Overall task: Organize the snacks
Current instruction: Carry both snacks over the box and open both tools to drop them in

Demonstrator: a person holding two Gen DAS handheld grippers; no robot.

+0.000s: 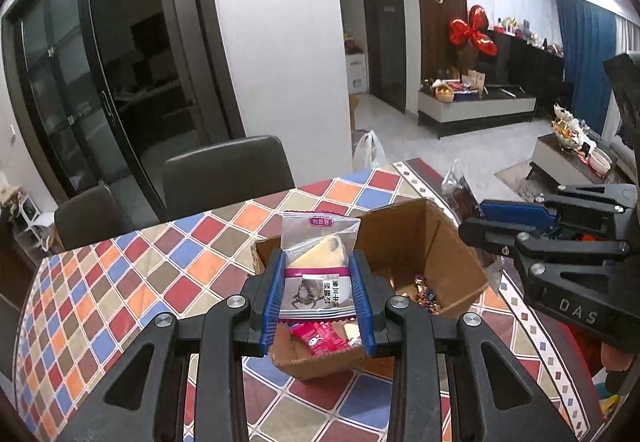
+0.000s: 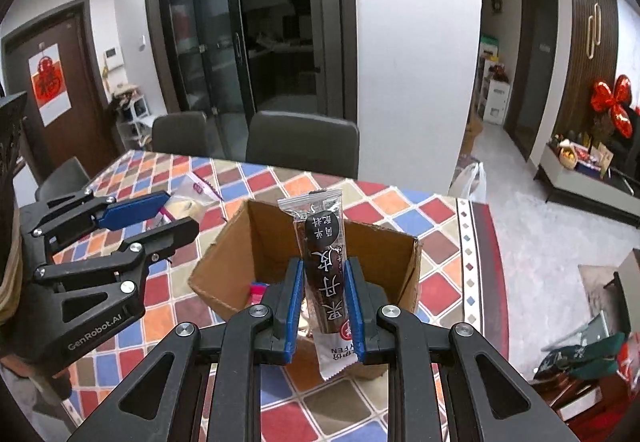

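- Left tongs (image 1: 318, 292) pinch a clear cake packet (image 1: 316, 274), upright above the box (image 1: 416, 242).
- Right tongs (image 2: 325, 306) clamp a dark fruit-leather stick (image 2: 326, 266), upright over the same box on the checkered bench (image 1: 132, 274).
- Candies (image 1: 424, 296) lie inside the box.

My left claw (image 1: 318, 296) pinches a clear-wrapped pale wedge cake (image 1: 318, 262) upright; my right claw (image 2: 325, 306) grips a dark fruit-leather stick (image 2: 326, 262) upright above the open cardboard box (image 2: 236, 246).

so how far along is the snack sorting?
Partly done: the box already has small candies and a pink packet inside. In hand: left gripper holds a cake, right gripper a brown stick, both over the box. Left: drop them.
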